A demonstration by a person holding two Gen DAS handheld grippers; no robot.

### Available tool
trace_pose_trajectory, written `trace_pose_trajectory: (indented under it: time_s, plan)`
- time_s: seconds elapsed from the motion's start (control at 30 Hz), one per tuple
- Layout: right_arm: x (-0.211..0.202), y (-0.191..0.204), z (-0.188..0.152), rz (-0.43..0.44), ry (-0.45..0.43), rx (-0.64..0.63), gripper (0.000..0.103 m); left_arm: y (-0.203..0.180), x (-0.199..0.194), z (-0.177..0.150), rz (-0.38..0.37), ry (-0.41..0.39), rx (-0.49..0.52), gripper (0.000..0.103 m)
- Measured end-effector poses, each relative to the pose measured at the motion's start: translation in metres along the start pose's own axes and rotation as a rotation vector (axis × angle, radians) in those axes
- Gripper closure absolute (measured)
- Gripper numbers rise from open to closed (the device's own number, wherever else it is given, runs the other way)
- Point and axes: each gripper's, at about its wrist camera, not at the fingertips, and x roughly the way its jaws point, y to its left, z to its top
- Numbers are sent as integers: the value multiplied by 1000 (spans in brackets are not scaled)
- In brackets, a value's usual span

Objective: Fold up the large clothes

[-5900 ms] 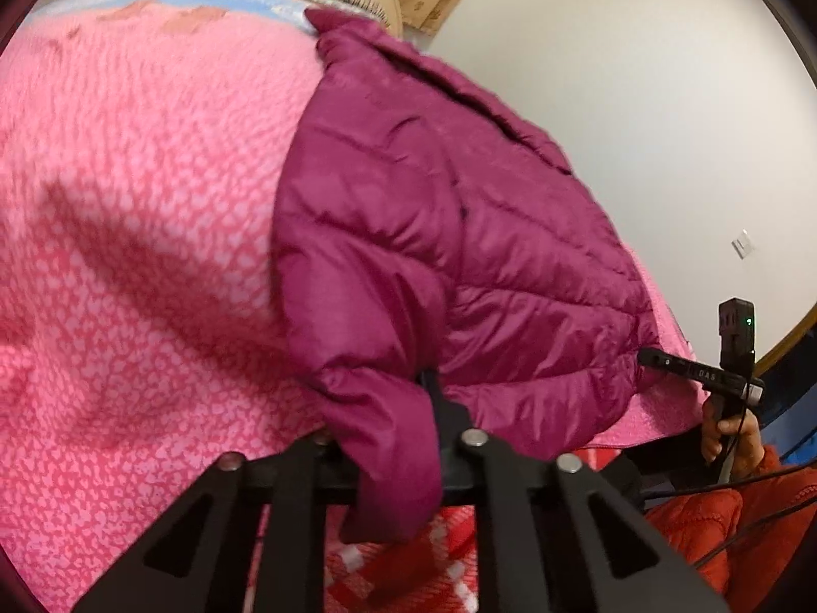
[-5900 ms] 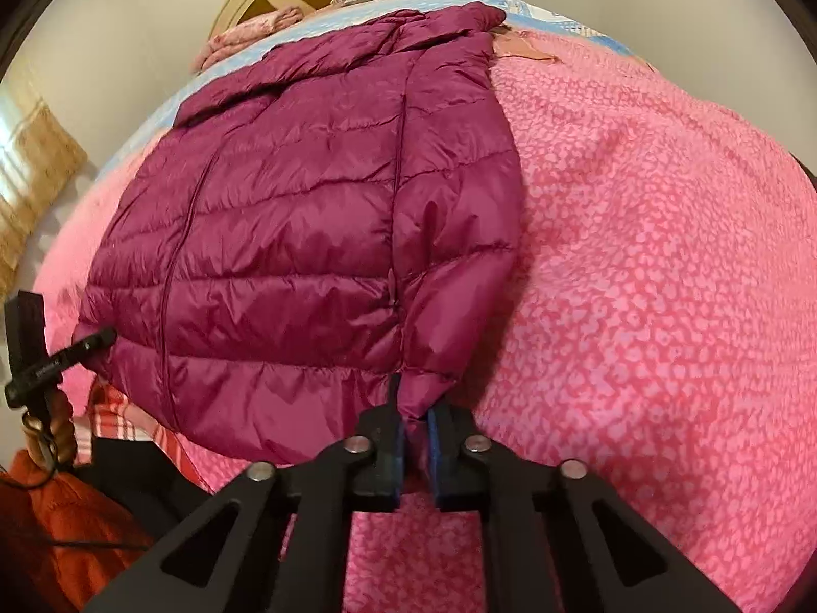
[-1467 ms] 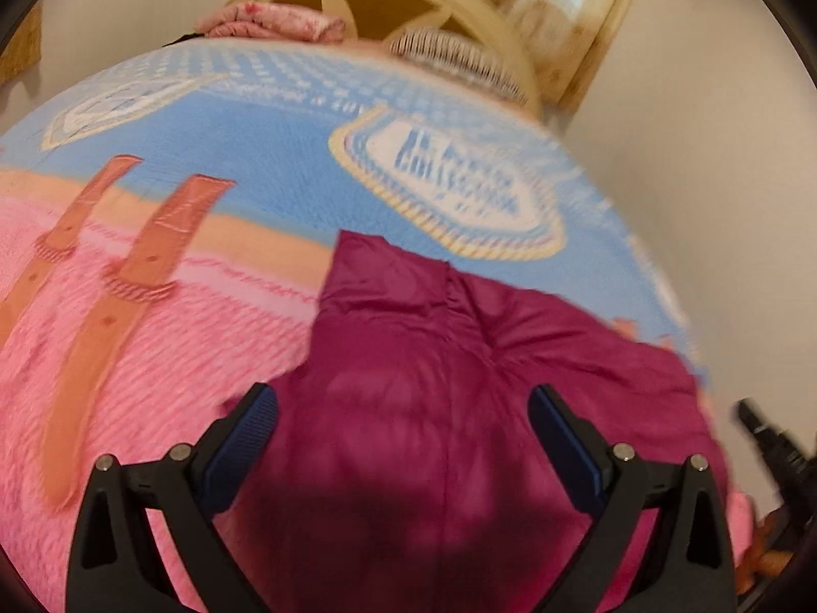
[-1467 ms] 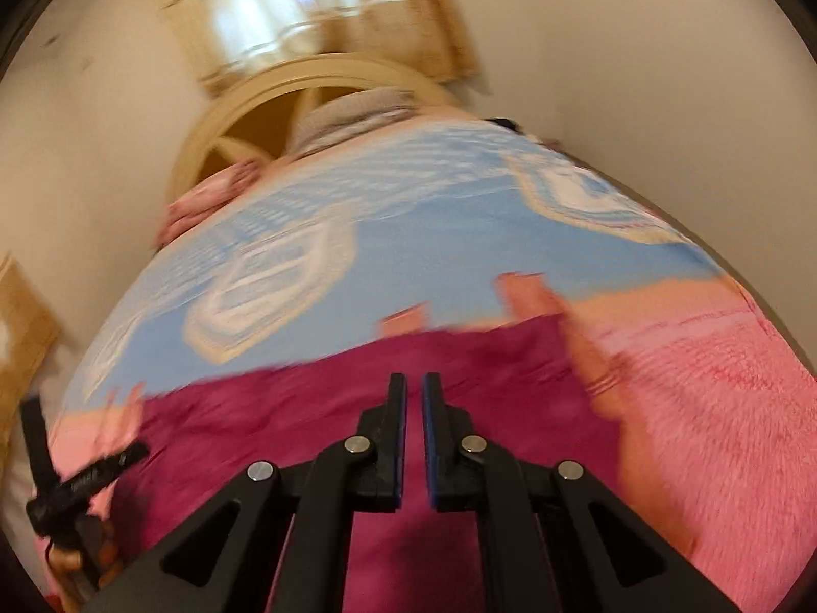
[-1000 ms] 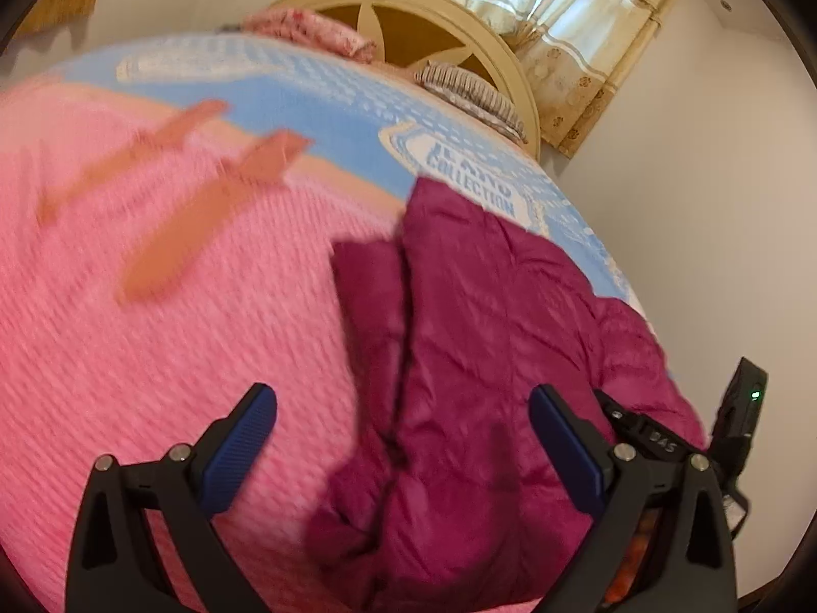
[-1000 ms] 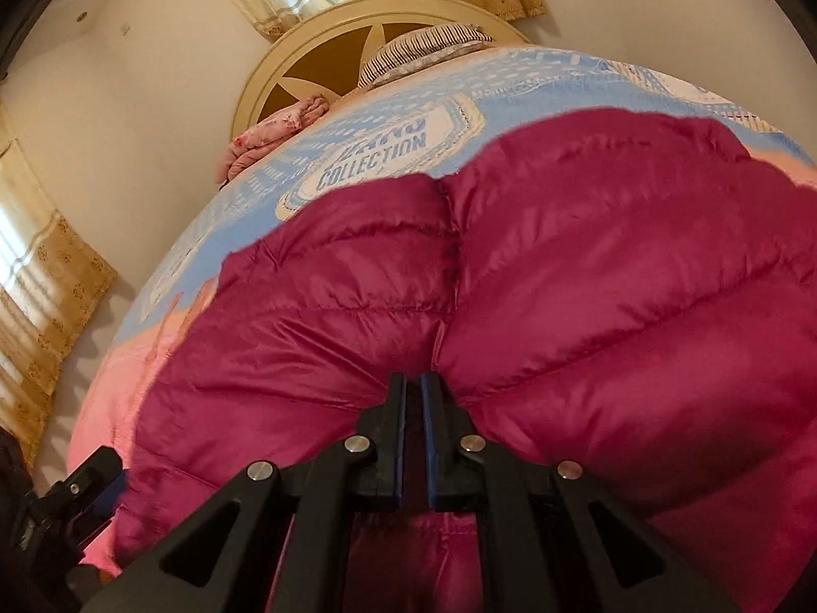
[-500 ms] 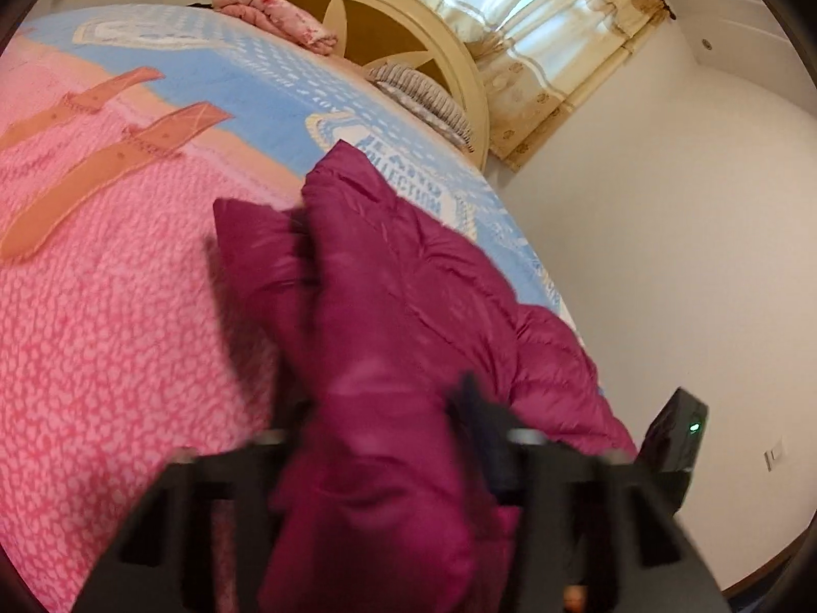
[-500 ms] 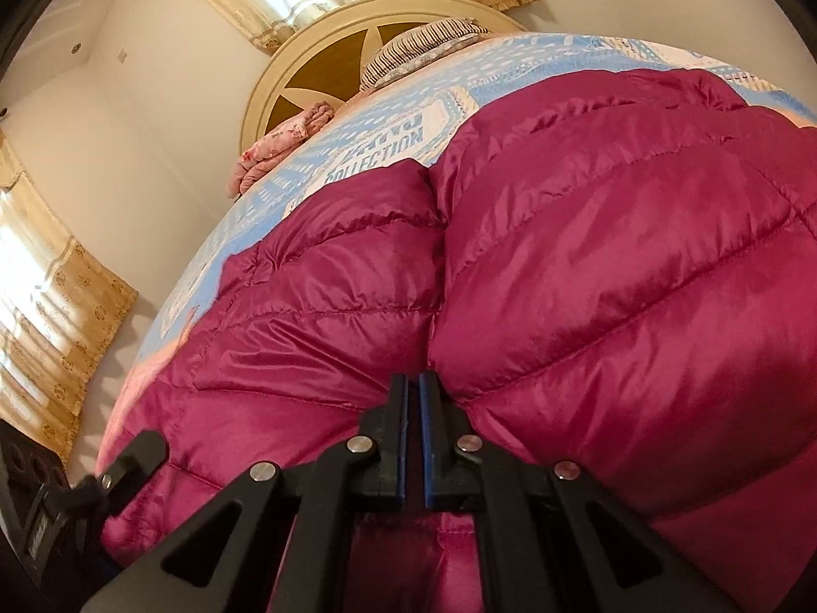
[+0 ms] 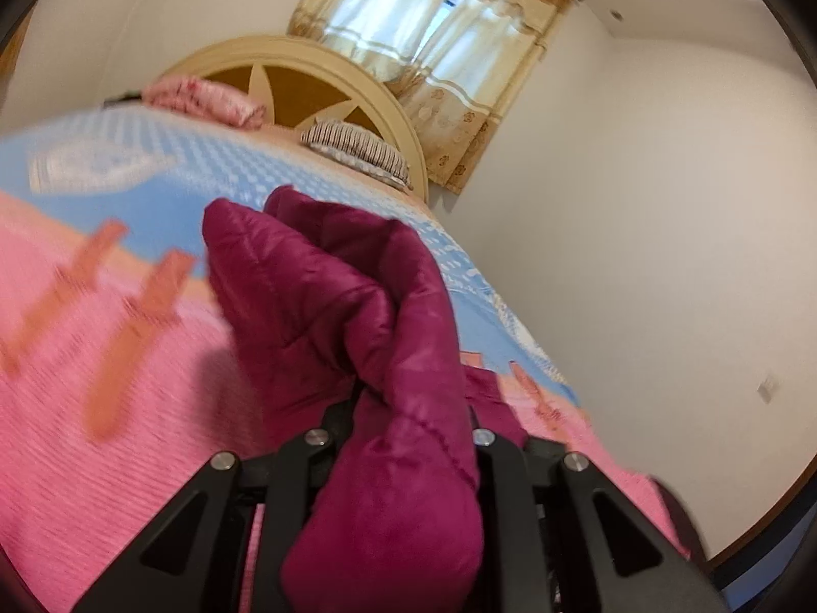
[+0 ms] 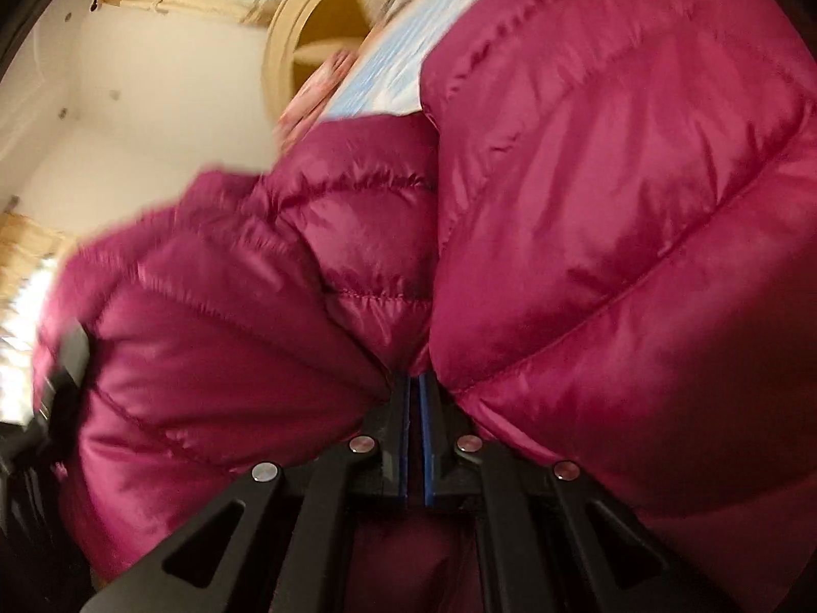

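The magenta puffer jacket (image 9: 332, 296) lies on the bed, with one thick bunch of it raised off the cover. My left gripper (image 9: 408, 408) has that bunch between its fingers; its jaws are closing and the padding bulges out over them, hiding the pads. In the right wrist view the jacket (image 10: 613, 204) fills nearly the whole frame. My right gripper (image 10: 414, 383) is shut, with a thin fold of the jacket pinched at the tips of its blue pads.
The bed cover (image 9: 102, 408) is pink near me and blue farther back. A cream headboard (image 9: 306, 66), a striped pillow (image 9: 357, 150) and a pink bundle (image 9: 204, 99) are at the far end. A white wall (image 9: 664, 255) runs along the right, and curtains (image 9: 434, 51) hang behind.
My left gripper went from wide open over the jacket to closed on a bunch of it and rose with it. My right gripper stayed shut on the jacket, shifted and rolled.
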Motion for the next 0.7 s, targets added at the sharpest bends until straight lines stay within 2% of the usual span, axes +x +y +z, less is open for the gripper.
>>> trace_pose_trajectory:
  time_s: [0.07, 0.13, 0.23, 0.33, 0.5, 0.57, 0.7]
  plan:
    - [21, 17, -9, 71, 91, -14, 101, -8, -6, 4, 29, 1, 74, 82]
    - [24, 31, -9, 62, 127, -81, 101, -19, -9, 4, 62, 4, 155, 82]
    - [1, 38, 0, 43, 112, -146, 99, -36, -4, 2, 48, 10, 226, 82]
    - [-52, 29, 13, 42, -3, -176, 99, -60, 7, -7, 45, 34, 312, 82]
    - [-151, -11, 29, -98, -229, -218, 99, -113, 38, -47, 24, 114, 490, 82]
    - [-178, -32, 31, -155, -281, -206, 99, -126, 53, -66, 4, 161, 533, 82]
    - [-204, -59, 29, -195, -345, -159, 99, -144, 77, -105, 13, 245, 619, 82]
